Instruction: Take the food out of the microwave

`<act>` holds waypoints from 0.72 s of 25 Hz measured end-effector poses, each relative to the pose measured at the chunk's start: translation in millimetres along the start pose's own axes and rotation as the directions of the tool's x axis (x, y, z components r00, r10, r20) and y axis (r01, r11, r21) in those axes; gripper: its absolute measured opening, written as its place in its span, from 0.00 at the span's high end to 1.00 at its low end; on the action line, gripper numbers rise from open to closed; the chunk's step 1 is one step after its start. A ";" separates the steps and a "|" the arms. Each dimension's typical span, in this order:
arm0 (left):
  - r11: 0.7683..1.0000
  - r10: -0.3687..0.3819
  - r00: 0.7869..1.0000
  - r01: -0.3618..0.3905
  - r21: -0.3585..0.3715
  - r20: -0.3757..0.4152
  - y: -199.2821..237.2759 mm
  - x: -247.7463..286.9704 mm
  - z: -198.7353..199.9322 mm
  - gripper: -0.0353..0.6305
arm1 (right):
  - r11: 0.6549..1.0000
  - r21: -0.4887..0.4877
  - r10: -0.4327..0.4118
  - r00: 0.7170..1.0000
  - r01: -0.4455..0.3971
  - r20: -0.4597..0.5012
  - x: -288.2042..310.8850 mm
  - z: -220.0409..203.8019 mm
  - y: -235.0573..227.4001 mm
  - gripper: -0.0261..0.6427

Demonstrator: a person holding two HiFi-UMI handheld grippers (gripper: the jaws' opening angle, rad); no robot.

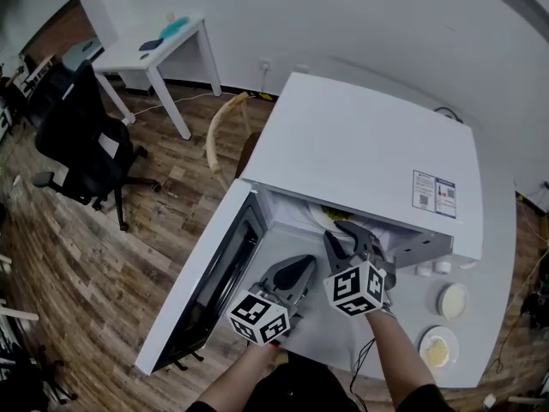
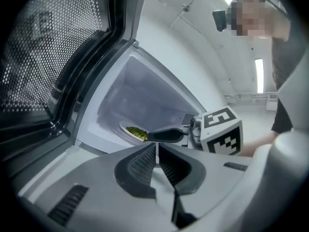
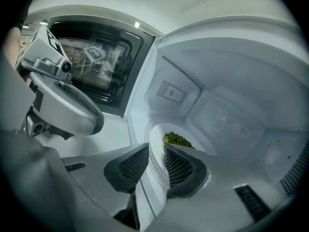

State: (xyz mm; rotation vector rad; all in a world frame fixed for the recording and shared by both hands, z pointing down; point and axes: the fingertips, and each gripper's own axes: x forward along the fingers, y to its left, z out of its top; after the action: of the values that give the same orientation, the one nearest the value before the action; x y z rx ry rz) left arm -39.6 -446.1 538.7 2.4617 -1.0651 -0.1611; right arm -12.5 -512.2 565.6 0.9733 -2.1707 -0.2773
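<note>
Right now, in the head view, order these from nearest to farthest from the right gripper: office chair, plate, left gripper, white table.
1. plate, in microwave, at the jaws
2. left gripper, beside, left
3. office chair, left floor
4. white table, upper left

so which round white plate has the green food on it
The round white plate inside the open white microwave; the two counter plates carry pale food.

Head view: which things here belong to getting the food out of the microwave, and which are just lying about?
Job: white microwave with its door open; white plate of green food inside; right gripper, jaws astride the plate's rim; left gripper, shut and empty.
Lying about: two small round dishes on the pale counter; black office chair; white table.
</note>
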 end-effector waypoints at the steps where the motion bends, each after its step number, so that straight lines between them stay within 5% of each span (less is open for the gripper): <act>1: 1.000 0.001 1.000 -0.001 0.001 0.001 0.6 -0.4 0.6 0.93 | 1.000 -0.019 0.002 1.000 -0.002 0.000 1.0 1.0 0.9 0.84; 11: 0.999 0.027 1.000 -0.027 -0.035 0.011 4.5 -4.1 1.7 0.93 | 0.992 -0.121 -0.020 0.999 0.025 0.037 -4.5 7.7 6.8 0.88; 18: 0.968 0.022 0.999 -0.011 -0.251 0.041 9.9 0.6 4.9 0.93 | 0.989 -0.141 -0.029 0.996 0.041 0.089 -24.3 8.2 22.7 0.89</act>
State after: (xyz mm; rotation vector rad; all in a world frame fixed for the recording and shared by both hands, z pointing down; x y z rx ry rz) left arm -47.2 -454.3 538.8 2.2306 -1.0156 -0.3248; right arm -20.1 -479.8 557.2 0.9349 -2.1796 -0.4929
